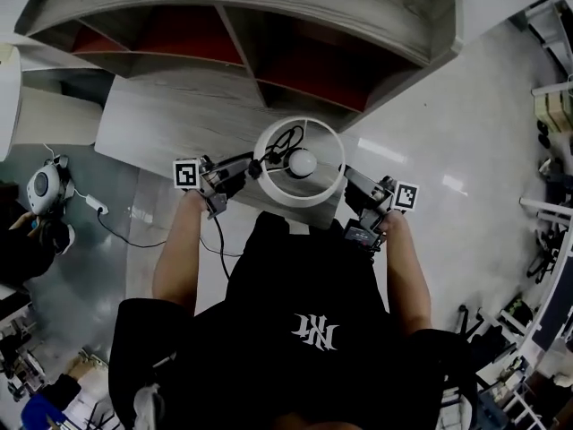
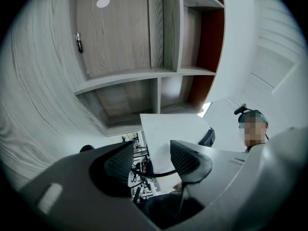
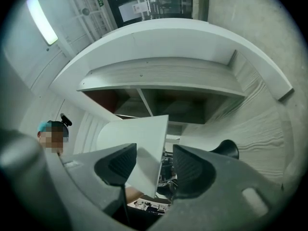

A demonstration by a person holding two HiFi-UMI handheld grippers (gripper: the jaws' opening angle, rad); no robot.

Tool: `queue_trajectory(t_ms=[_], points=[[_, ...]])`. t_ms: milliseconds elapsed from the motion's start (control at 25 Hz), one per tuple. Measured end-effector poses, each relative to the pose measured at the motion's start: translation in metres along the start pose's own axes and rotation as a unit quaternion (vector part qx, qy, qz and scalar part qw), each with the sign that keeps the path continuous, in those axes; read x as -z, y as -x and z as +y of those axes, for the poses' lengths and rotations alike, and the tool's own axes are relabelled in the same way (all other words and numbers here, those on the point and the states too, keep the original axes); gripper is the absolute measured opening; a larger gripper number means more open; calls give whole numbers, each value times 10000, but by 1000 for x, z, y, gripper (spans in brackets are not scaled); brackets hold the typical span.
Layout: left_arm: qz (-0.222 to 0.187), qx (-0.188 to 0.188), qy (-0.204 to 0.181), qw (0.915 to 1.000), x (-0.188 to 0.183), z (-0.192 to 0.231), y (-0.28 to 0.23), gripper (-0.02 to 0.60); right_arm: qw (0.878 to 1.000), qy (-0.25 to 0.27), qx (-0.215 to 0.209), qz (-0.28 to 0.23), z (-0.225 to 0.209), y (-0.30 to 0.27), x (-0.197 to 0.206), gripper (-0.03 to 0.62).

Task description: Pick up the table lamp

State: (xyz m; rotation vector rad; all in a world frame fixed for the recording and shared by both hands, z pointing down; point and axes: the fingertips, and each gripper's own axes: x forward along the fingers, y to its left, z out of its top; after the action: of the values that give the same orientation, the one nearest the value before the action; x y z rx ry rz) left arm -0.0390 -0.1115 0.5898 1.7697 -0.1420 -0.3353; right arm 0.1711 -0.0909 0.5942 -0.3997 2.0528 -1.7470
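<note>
Near desk (image 1: 170,119): table lamp (image 1: 302,162), white round shade, bulb centred.

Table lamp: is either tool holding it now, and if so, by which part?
Nothing is held. The lamp's white shade stands between the jaws of the left tool and the right tool, but both are open.

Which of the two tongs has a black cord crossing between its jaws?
The left tongs: a black cord sags across the gap between its jaws. The right tongs has only the white lampshade edge there.
</note>
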Motion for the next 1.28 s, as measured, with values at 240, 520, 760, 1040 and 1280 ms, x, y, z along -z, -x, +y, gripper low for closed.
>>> queue_trajectory(t_ms=[240,520,760,1040,1280], points=[[-40,-38,131,9999,-1,0,2,216,10000,42,-38,19,3,-2,1,215],[-109,142,179,9997,-1,-6,-1,184,9999,-1,-167,2,7,-4,1,181],[-116,191,128,9997,0,-11,-3,147,9998,-87,-198,9,8,-2,-1,175],[-176,44,103,9998,-2,-12,1,146,9999,-53,-106,93,11,-9,2,172],[-236,49,82,9997,-3,-17,2,146,9998,-7,-110,139,16,-12,1,172]])
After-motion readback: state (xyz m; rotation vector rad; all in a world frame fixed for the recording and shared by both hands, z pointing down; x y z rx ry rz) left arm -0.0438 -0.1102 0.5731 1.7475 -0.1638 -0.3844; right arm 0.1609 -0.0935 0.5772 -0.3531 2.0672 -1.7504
